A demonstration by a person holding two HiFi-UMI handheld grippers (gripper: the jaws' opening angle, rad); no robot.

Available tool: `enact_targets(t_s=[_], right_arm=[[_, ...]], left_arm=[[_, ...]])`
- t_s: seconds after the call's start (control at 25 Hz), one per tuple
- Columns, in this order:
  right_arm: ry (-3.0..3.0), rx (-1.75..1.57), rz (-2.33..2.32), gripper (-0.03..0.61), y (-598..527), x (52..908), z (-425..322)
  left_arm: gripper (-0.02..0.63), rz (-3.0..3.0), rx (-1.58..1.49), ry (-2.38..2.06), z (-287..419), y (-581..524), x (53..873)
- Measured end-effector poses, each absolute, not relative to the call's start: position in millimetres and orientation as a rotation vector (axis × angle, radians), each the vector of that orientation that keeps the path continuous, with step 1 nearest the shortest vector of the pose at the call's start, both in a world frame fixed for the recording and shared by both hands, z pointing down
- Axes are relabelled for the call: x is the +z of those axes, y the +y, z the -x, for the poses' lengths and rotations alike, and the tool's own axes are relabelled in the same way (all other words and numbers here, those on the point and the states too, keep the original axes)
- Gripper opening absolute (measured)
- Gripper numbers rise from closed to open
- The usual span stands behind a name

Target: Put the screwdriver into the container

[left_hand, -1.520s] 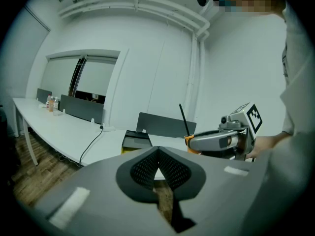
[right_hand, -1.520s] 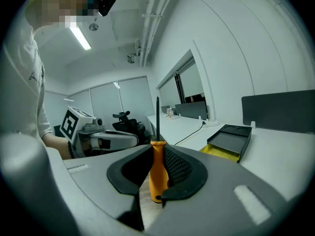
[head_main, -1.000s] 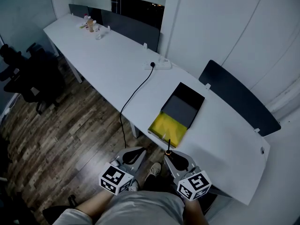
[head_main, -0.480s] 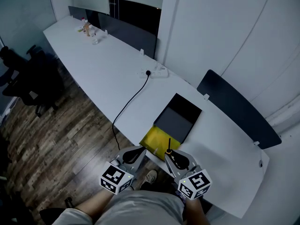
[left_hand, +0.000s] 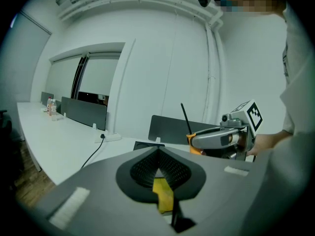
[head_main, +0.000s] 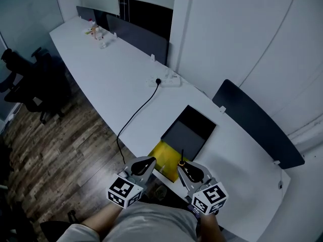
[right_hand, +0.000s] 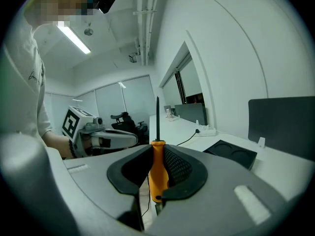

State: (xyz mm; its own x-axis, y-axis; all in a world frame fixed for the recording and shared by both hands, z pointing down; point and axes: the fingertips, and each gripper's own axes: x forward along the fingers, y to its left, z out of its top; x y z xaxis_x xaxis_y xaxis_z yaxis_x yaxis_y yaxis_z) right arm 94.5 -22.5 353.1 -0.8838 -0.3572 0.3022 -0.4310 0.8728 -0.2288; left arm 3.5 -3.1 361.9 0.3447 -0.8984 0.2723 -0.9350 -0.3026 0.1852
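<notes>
The screwdriver (head_main: pixel 181 159) has an orange handle (right_hand: pixel 158 170) and a thin black shaft that points up and away. My right gripper (head_main: pixel 184 169) is shut on the handle, just over the table's near edge. The container (head_main: pixel 189 130) is a shallow black tray with a grey inside, lying on the white table (head_main: pixel 121 79) ahead of both grippers. In the right gripper view the container (right_hand: pixel 230 154) lies low at the right. A yellow sheet (head_main: pixel 164 154) lies at the tray's near end. My left gripper (head_main: pixel 143 166) hangs beside the right one, shut and holding nothing.
A white power strip (head_main: pixel 164 79) with a black cable (head_main: pixel 135 116) lies beyond the tray. Dark divider panels (head_main: pixel 257 117) line the table's far side. Small bottles (head_main: pixel 96 32) stand at the far end. Black office chairs (head_main: pixel 30 79) stand on the wooden floor at the left.
The table, tray and yellow sheet have drifted nearer to the grippers in the head view. Both grippers keep their places, and the screwdriver stays in the right one.
</notes>
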Motion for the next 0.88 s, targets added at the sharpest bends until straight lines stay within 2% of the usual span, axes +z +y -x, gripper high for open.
enact_targets(t_s=[0.88], right_arm=[[-2.667,0.462,-0.742,0.087,-53.9,375.9,-70.8]], left_arm=[[0.002,-2.365,0.219,-1.491,26.9,-46.6,371.7]])
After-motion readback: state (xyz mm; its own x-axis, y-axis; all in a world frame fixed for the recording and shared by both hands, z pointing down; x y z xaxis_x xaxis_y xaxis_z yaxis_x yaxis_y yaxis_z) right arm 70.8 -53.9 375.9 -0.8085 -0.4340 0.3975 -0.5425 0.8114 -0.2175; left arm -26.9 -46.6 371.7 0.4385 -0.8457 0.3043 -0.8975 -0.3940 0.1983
